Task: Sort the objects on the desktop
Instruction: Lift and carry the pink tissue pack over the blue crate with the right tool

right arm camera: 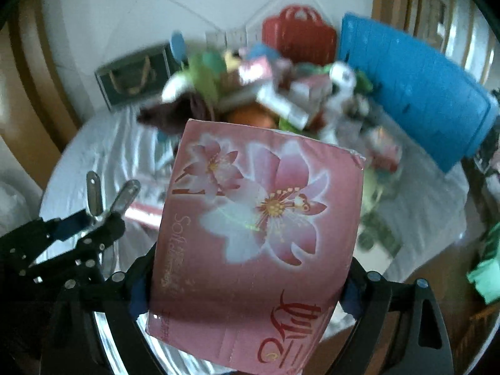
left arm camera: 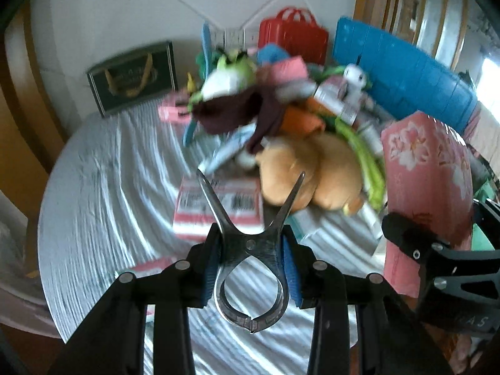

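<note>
My left gripper (left arm camera: pixel 250 259) is shut on a pair of metal tongs (left arm camera: pixel 251 218), whose two tips spread apart and point at the pile. It also shows in the right wrist view (right arm camera: pixel 93 218), at the left. My right gripper (right arm camera: pixel 247 290) is shut on a pink flowered tissue pack (right arm camera: pixel 259 237), held above the table; the pack also shows at the right of the left wrist view (left arm camera: pixel 428 187). A heap of mixed objects (left arm camera: pixel 281 109) lies on the striped tablecloth (left arm camera: pixel 109 187), with a tan plush toy (left arm camera: pixel 309 172) and a dark maroon cloth (left arm camera: pixel 231 112).
A red basket (left arm camera: pixel 292 36), a blue board (left arm camera: pixel 403 78) and a dark green gift bag (left arm camera: pixel 134 76) stand at the back by the wall. A red-and-white packet (left arm camera: pixel 215 209) lies flat below the tong tips. A green object (right arm camera: pixel 484 275) sits off the table at the right.
</note>
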`<state>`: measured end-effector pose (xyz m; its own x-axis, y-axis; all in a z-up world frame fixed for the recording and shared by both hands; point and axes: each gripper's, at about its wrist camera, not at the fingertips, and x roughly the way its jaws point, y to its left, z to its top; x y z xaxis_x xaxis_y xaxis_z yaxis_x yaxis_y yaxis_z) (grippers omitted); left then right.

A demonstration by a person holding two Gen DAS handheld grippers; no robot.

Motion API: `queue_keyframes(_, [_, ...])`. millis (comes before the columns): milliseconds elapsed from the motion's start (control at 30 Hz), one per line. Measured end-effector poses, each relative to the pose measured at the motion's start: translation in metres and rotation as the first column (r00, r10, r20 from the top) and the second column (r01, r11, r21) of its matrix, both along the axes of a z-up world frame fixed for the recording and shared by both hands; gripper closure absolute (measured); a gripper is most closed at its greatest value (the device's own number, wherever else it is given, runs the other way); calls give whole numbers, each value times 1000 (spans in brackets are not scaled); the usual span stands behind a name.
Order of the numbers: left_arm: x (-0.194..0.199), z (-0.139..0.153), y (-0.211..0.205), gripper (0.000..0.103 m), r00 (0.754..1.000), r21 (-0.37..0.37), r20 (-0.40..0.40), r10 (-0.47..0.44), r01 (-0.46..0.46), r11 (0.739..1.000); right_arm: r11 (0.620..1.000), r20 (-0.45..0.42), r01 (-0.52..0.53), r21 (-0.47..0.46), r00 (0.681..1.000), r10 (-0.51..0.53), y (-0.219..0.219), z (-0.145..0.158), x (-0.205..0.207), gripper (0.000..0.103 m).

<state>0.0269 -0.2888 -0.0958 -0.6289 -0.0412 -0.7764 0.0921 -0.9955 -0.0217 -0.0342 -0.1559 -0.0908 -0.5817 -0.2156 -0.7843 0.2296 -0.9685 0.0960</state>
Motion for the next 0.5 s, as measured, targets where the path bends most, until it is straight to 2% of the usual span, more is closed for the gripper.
queue_keyframes(100, [-7,26,13,67,998,-28,-61,19,-21,999,1000,-62,-17,-20,998,16,4,17,-7,11])
queue_keyframes(233, [-9,53,48,67,989,-51,-136,64,-72,996,998,-136,-51,-36,990,46,44,42,-3,11])
queue_keyframes(500, [-21,79,145,67,957,-56,-233,176,-193,980,986,-262,-166,-4,952,159,140,75,-7,10])
